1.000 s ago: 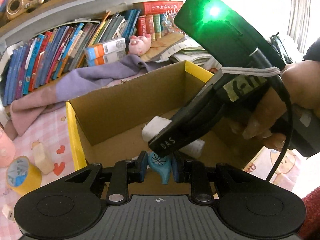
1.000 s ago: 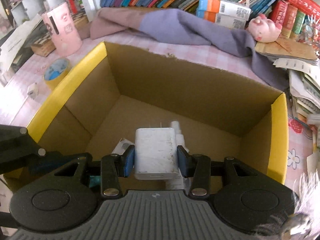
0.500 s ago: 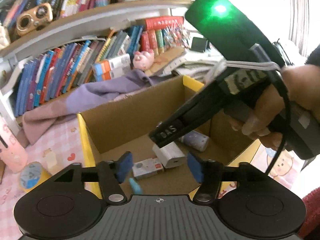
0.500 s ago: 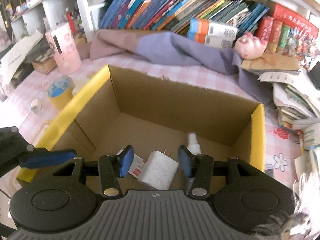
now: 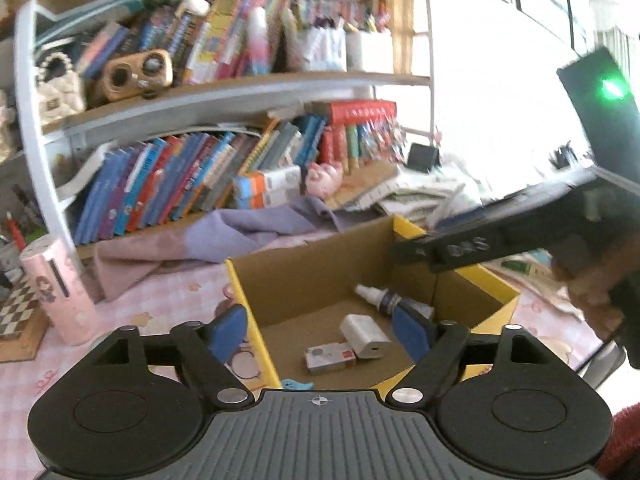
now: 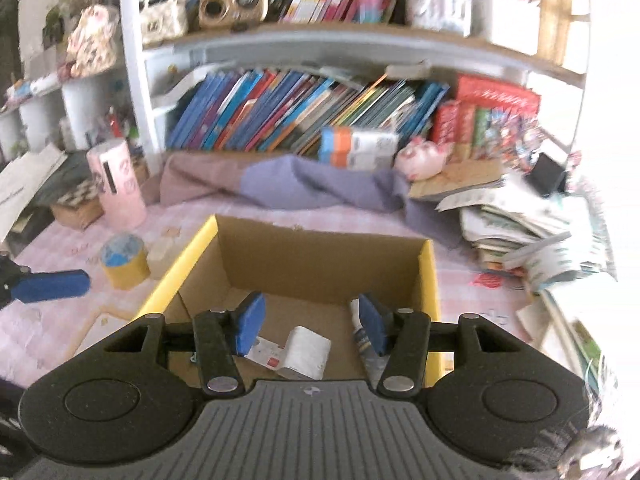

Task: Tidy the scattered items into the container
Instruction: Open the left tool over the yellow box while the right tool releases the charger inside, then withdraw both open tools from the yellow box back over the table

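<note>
A cardboard box (image 5: pixel 472 276) with yellow-edged flaps (image 6: pixel 182 262) holds a white charger (image 5: pixel 366 336) (image 6: pixel 306 348), a small red-and-white carton (image 5: pixel 330 358) (image 6: pixel 266 354), a spray bottle (image 5: pixel 382 300) (image 6: pixel 360 338) and a teal whale-shaped piece (image 5: pixel 298 384). My left gripper (image 5: pixel 320 332) hovers above the box's near left side, its jaws opening with nothing gripped. My right gripper (image 6: pixel 312 328) hangs over the box, jaws also opening and holding nothing; in the left wrist view it (image 5: pixel 440 254) reaches in from the right. A yellow tape roll (image 6: pixel 124 258) and a wooden block (image 6: pixel 162 254) lie left of the box.
A pink cylinder (image 6: pixel 116 190) and a chessboard box (image 5: pixel 16 320) stand at the left. A purple cloth (image 6: pixel 304 184), a toy pig (image 6: pixel 420 156) and bookshelves (image 5: pixel 180 176) lie behind the box. Loose papers and books (image 6: pixel 540 232) pile up at the right.
The left gripper let go of the teal piece and the right let go of the white charger; both now lie in the box. Both grippers rose and pulled back.
</note>
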Action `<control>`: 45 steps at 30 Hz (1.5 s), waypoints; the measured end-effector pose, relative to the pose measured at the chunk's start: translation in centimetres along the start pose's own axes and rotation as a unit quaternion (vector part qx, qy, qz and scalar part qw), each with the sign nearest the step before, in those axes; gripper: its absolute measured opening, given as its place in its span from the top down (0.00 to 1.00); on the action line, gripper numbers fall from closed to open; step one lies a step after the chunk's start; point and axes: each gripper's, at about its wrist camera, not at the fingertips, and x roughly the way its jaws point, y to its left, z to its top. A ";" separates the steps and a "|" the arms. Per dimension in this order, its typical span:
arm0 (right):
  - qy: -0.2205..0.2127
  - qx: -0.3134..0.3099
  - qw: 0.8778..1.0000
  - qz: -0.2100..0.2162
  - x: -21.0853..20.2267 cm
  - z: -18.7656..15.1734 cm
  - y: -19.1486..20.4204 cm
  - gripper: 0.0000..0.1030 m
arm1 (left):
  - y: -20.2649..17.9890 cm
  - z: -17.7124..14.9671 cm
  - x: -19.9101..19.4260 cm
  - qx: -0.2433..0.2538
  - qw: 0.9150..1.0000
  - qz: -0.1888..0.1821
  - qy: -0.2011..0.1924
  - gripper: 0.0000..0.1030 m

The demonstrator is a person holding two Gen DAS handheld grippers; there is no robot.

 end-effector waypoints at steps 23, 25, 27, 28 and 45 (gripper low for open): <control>0.026 0.071 0.991 -0.108 -8.3 -10.3 7.1 0.51 | 2.3 -6.5 -6.6 0.006 0.998 -0.035 0.044 0.15; 0.031 0.074 0.991 -0.110 -8.8 -11.2 8.0 0.50 | 2.5 -7.4 -7.1 0.003 0.998 -0.040 0.055 0.15; 0.038 0.075 0.990 -0.112 -9.0 -12.0 8.8 0.49 | 2.8 -8.3 -7.6 0.001 0.997 -0.043 0.065 0.15; 0.042 0.076 0.990 -0.113 -9.1 -12.4 9.3 0.49 | 2.9 -8.8 -7.8 0.000 0.997 -0.045 0.069 0.15; 0.094 0.047 0.993 -0.047 -7.5 -14.4 17.1 0.44 | 7.3 -12.2 -11.9 -0.026 0.995 -0.002 0.093 0.15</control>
